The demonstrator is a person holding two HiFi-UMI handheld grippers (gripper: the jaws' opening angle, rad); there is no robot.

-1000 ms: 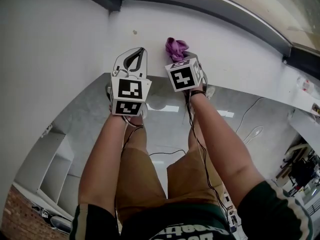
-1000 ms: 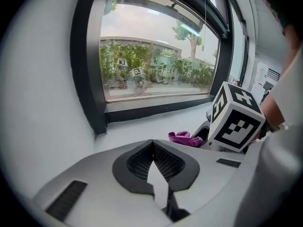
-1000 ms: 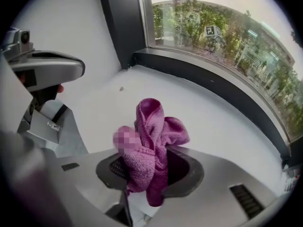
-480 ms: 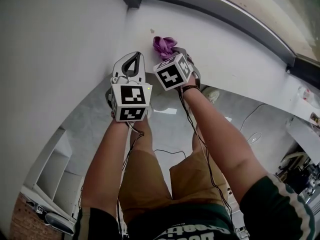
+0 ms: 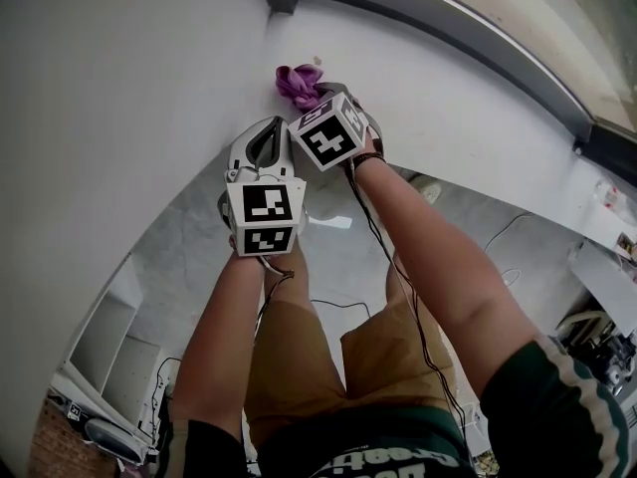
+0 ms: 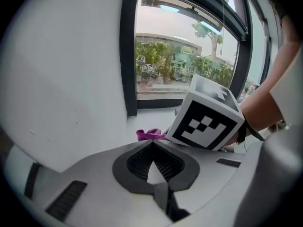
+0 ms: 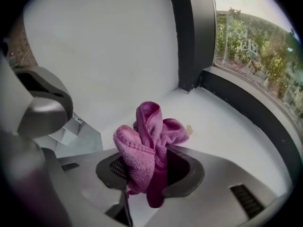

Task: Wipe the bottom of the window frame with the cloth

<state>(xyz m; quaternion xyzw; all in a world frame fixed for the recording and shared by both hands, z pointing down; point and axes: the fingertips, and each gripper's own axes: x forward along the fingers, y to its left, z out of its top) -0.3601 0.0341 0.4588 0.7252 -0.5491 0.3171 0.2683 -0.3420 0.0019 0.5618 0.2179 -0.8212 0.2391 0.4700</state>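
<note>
Setting: white sill (image 5: pixel 448 98) under a dark window frame (image 7: pixel 246 110); a plain white wall (image 5: pixel 119 88) closes the left end, and greenery shows through the glass.
Cloth: purple terry cloth (image 7: pixel 147 141), bunched into soft looped folds, near the sill's left corner. Whether it presses on the sill I cannot tell.
Right gripper (image 7: pixel 151 169): jaws clamped on the lower folds of the cloth, with ribbed dark pads on either side.
Left gripper (image 6: pixel 152 145): jaws closed tip to tip with nothing between them. It hangs just beside the right gripper, nearer the person.
Key relation: the frame's bottom rail lies ahead and to the right of the cloth. Its long axis runs from the corner away to the right, and the right gripper is nearer to it.
Likely need: the cloth pushed forward against the rail, then drawn along it.
Surfaces: the sill is smooth and matte, and a pale speck (image 7: pixel 189 128) lies just beyond the cloth. The rail is dark, hard and smooth.
</note>
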